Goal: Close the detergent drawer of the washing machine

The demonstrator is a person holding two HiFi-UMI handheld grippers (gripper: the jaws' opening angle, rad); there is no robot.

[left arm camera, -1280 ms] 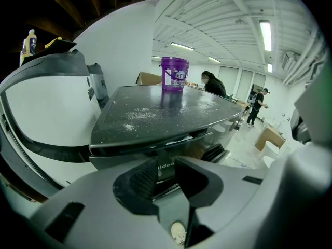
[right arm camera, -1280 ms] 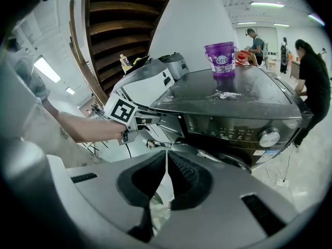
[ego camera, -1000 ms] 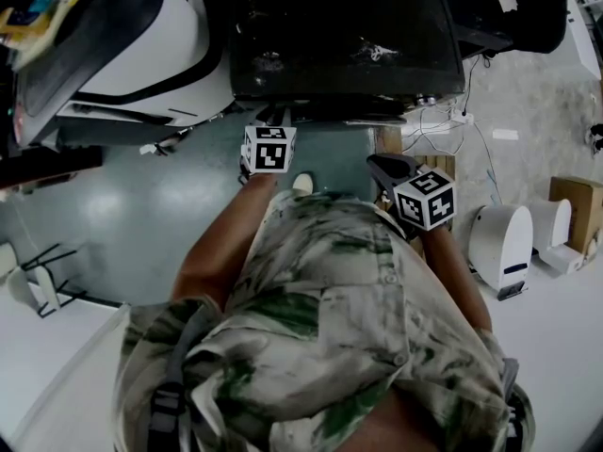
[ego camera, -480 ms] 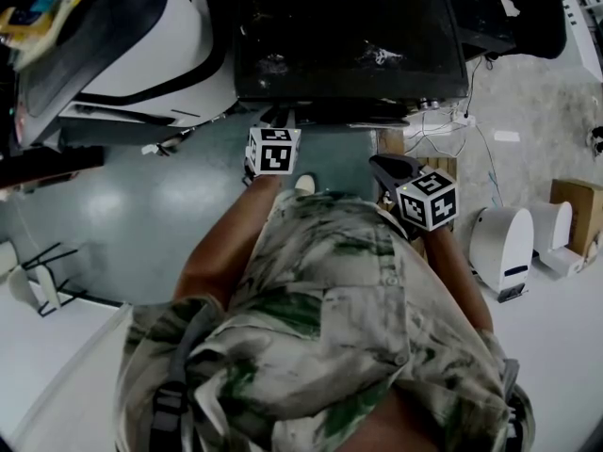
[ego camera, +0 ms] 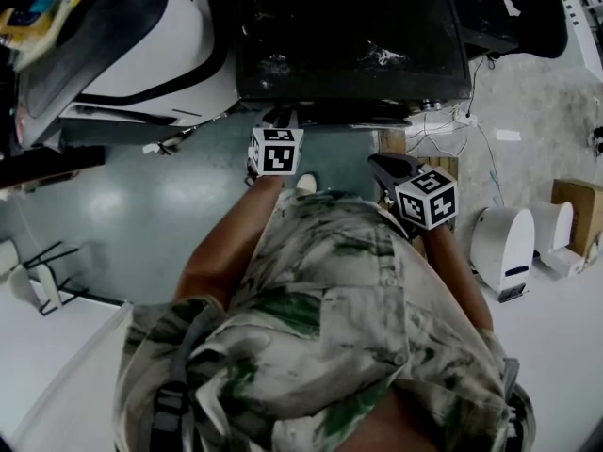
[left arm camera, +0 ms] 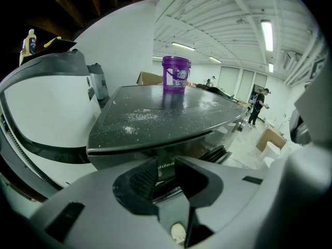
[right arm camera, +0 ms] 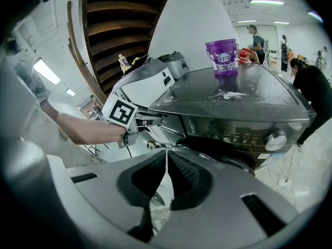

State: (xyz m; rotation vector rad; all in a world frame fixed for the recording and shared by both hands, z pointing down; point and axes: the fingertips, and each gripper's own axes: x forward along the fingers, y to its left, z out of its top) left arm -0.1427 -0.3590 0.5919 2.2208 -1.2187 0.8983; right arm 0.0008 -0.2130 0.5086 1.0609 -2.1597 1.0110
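Observation:
The dark washing machine (ego camera: 349, 45) stands ahead with a purple detergent tub (left arm camera: 176, 80) on its lid. My left gripper (ego camera: 280, 116) is at the left end of the machine's front, under the lid edge. In the left gripper view its jaws (left arm camera: 166, 173) stand apart, and the dark drawer front with a brand label (left arm camera: 165, 166) shows in the gap between them; I cannot tell if they touch it. The right gripper view shows the left gripper (right arm camera: 148, 122) reaching that corner. My right gripper (right arm camera: 166, 165) hangs back from the machine, shut on nothing, at the right (ego camera: 380, 163).
A white appliance (ego camera: 141, 55) stands close on the machine's left. Cables (ego camera: 452, 125), a white device (ego camera: 499, 243) and a cardboard box (ego camera: 577, 210) lie on the floor to the right. People (right arm camera: 311, 92) stand behind the machine.

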